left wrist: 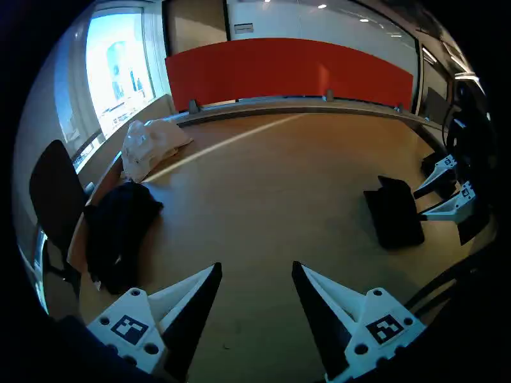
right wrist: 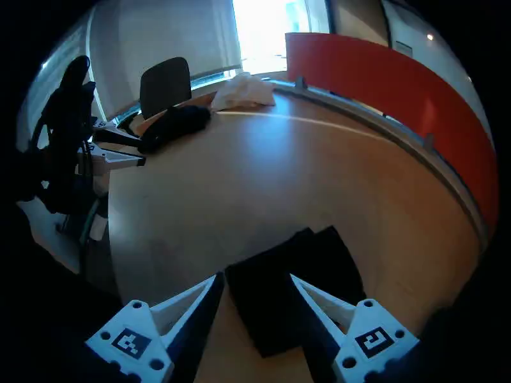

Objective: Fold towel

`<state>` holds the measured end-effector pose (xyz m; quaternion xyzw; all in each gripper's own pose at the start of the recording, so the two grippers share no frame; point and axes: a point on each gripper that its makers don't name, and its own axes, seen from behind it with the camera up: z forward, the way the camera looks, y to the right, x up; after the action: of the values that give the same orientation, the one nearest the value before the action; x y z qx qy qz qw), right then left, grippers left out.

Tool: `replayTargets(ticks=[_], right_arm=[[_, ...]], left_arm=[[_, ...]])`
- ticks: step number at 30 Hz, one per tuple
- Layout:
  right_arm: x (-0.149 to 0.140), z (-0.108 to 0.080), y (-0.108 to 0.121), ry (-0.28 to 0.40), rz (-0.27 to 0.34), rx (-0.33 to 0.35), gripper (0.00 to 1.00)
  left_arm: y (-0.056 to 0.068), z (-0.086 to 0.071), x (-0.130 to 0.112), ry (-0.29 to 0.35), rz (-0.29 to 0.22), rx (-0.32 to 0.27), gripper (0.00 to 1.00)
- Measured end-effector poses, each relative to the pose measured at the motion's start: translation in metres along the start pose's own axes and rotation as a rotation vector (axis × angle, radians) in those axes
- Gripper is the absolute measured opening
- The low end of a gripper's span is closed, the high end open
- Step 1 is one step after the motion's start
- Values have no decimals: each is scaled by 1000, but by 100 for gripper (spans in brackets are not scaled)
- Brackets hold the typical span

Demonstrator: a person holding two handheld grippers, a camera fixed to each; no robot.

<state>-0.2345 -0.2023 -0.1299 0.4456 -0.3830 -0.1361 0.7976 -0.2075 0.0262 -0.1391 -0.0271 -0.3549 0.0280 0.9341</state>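
Folded dark towel [right wrist: 310,262] flat on table [right wrist: 255,166], right tool [right wrist: 255,275] spread over it

Open tabletop [left wrist: 274,185] between black bundle [left wrist: 118,230] and towel [left wrist: 393,214]

I'm working in an office: a wide curved wooden desk [left wrist: 274,185] with a red divider screen [left wrist: 287,67] along its far edge, a dark chair [right wrist: 165,82] by the bright window [left wrist: 118,70], and ceiling lights [left wrist: 321,6].

Left gripper view: we face the red partition panel [left wrist: 287,70] across the tan wooden table [left wrist: 268,191]; right gripper view shares both, close over the folded black towel [right wrist: 268,300].
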Motion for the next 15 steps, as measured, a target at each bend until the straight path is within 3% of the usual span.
replayTargets(ticks=[3,15], right_arm=[[-3,-2,0,0,5,-7,82],[-24,-12,6,-16,38,-52,82]], left_arm=[[1,0,0,1,1,0,81],[1,-4,1,9,4,-1,81]])
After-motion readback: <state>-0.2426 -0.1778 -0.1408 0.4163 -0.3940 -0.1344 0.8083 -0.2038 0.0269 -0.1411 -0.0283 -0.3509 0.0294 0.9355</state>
